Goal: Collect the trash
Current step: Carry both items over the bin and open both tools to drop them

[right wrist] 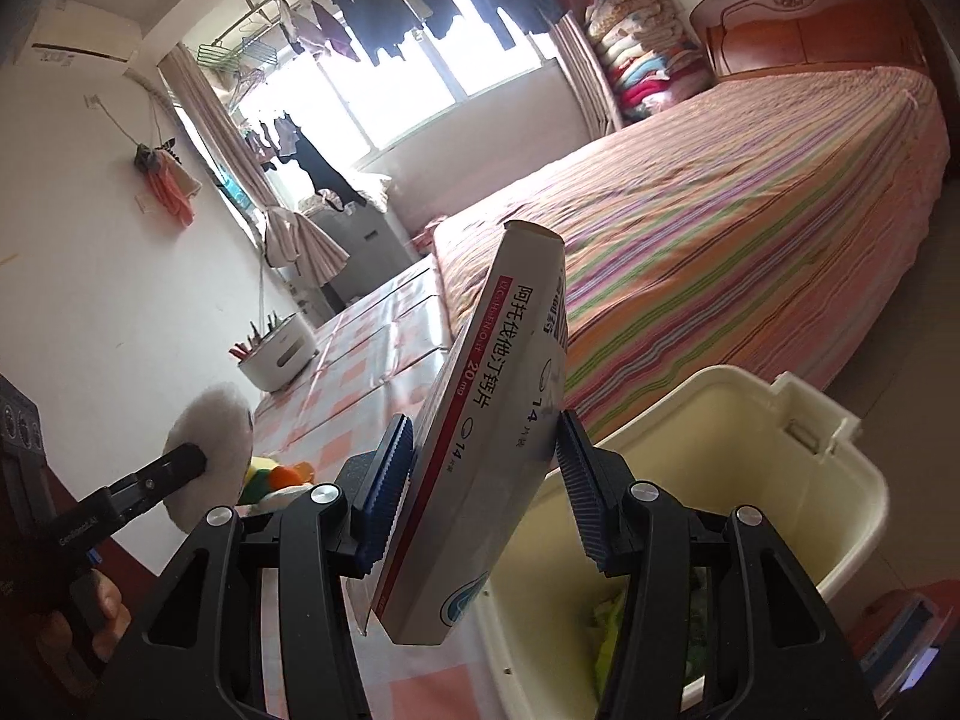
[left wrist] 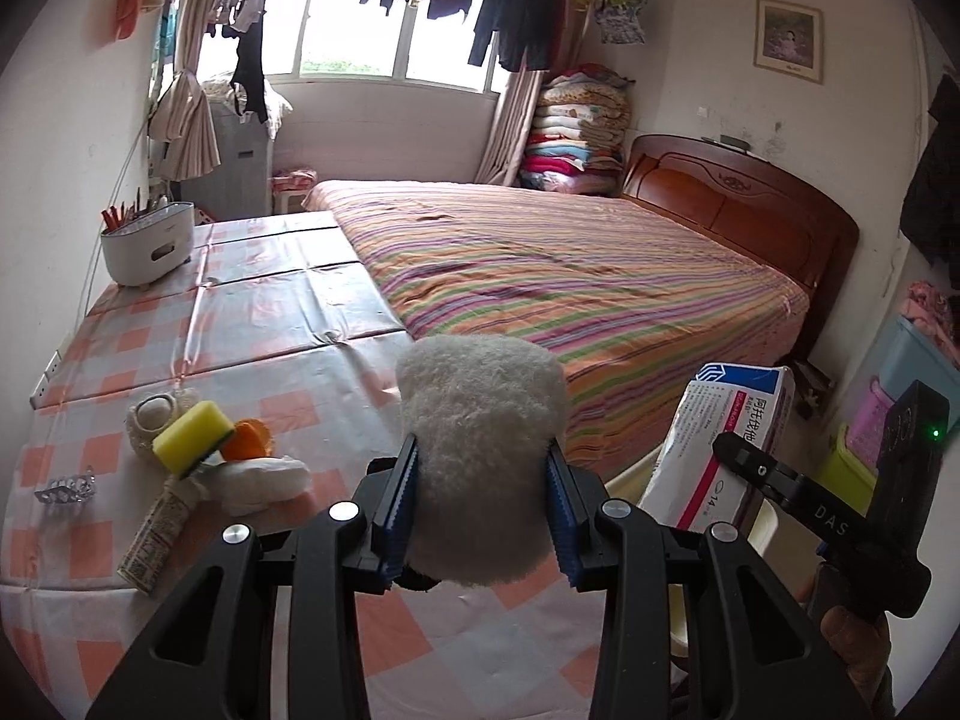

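**Both grippers loaded, bin at lower right**

Checked cloth covers the table (left wrist: 288,324) filling the left of the left wrist view, with a striped bed (left wrist: 570,276) beyond it in the middle. At lower left a small heap of trash waits on the cloth: a foil blister (left wrist: 66,487), a tube (left wrist: 157,534), a sponge (left wrist: 192,438) and a crumpled tissue (left wrist: 264,477). At bottom centre the left gripper (left wrist: 485,468) is clamped on a white fluffy pad (left wrist: 480,450), its blue pads pressing both sides, lifted clear of the table, probably for carrying. Lower right, the right gripper (right wrist: 485,480) pinches a pill box (right wrist: 480,462) by its flat faces, tilted, end up. In the right wrist view the cream bin (right wrist: 798,480) sits open at lower right, just beside the box, likely the drop spot; some scraps already lie inside.
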Motion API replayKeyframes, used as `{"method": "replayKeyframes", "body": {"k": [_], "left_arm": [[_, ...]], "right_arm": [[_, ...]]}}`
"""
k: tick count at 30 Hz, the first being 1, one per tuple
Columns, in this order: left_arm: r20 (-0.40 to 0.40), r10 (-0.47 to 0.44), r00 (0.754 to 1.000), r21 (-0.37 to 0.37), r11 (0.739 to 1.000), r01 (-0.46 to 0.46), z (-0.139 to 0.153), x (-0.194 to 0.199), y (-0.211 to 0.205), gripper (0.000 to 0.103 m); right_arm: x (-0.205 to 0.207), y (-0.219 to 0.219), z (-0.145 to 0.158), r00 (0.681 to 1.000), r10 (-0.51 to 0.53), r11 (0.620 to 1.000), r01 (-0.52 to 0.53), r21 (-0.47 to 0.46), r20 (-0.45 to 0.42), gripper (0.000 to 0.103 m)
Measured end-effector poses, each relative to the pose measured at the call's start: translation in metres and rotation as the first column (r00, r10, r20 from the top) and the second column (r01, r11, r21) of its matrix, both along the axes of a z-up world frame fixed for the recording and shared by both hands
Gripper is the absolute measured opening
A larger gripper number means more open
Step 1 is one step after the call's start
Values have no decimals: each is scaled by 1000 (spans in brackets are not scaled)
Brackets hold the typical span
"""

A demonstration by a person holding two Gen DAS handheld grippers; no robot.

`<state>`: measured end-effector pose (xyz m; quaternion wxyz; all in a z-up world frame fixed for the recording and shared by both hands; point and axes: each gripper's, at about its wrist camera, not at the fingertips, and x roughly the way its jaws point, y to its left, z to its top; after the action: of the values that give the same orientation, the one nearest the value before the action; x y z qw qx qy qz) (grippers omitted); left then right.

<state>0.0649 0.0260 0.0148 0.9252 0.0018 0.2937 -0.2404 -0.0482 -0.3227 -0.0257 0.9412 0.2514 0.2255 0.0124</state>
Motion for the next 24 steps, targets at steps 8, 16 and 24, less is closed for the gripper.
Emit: {"method": "replayKeyframes", "body": {"k": [8, 16, 24], "left_arm": [[-11, -73, 997, 24, 997, 73, -7, -12, -35, 37], [-15, -102, 995, 34, 994, 103, -8, -18, -47, 37], [-27, -127, 992, 43, 991, 128, -13, -22, -55, 37]], "right_arm": [[-4, -4, -4, 992, -122, 978, 114, -174, -33, 54], [5, -8, -12, 987, -150, 981, 142, -129, -54, 63], [-18, -12, 9, 978, -207, 974, 208, -91, 30, 69]]}}
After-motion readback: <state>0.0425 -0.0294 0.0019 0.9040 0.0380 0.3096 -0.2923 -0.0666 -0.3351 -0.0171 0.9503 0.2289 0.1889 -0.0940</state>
